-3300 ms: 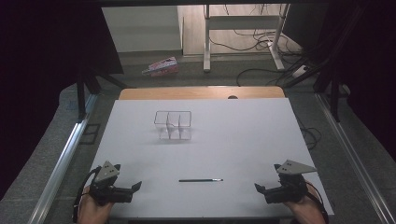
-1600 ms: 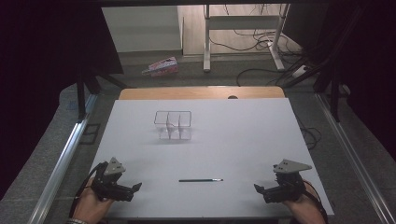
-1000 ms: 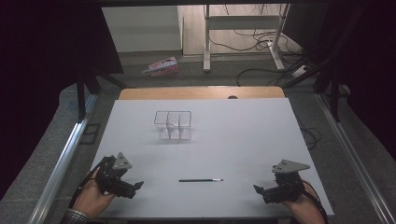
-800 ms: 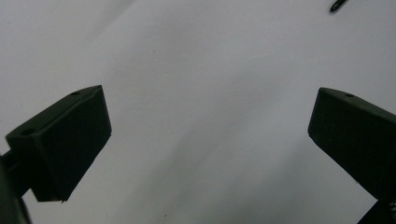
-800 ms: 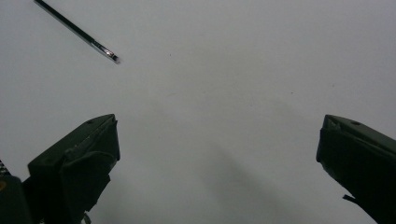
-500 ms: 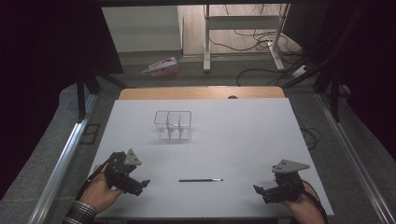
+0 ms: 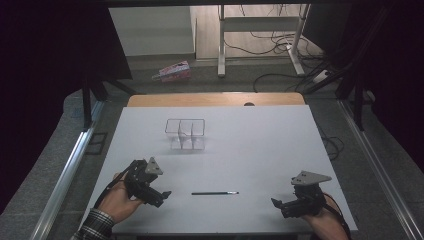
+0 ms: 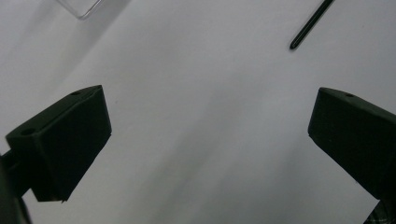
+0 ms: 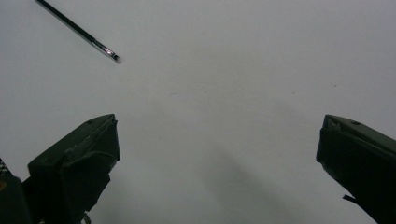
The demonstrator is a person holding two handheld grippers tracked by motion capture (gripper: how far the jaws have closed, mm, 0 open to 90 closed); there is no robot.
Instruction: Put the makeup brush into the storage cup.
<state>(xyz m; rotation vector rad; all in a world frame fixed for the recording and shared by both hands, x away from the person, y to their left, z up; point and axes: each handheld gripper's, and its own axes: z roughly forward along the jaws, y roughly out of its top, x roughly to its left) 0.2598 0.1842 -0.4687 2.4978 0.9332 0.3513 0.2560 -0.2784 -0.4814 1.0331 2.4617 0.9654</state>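
A thin dark pen (image 7: 215,193) lies flat on the white table (image 7: 260,145) near its front edge, with a silvery tip pointing right. Its dark end (image 8: 310,23) shows at the top right of the left gripper view, its silvery tip (image 9: 105,50) at the top left of the right gripper view. My left gripper (image 7: 162,197) stands open just left of the pen, its jaws wide apart with bare table between them. My right gripper (image 7: 279,206) is open at the front right, a little farther from the pen. A clear plastic divided box (image 7: 185,133) stands behind, left of centre.
A wooden strip (image 7: 215,99) borders the table's far edge. Metal rails (image 7: 70,170) run along both sides. Beyond the table lie a pink packet (image 7: 172,71) on the floor, desk legs and cables.
My left gripper has moved forward and right toward the pen's dark end, lifting and turning. The right gripper has hardly shifted. Pen and box have stayed put.
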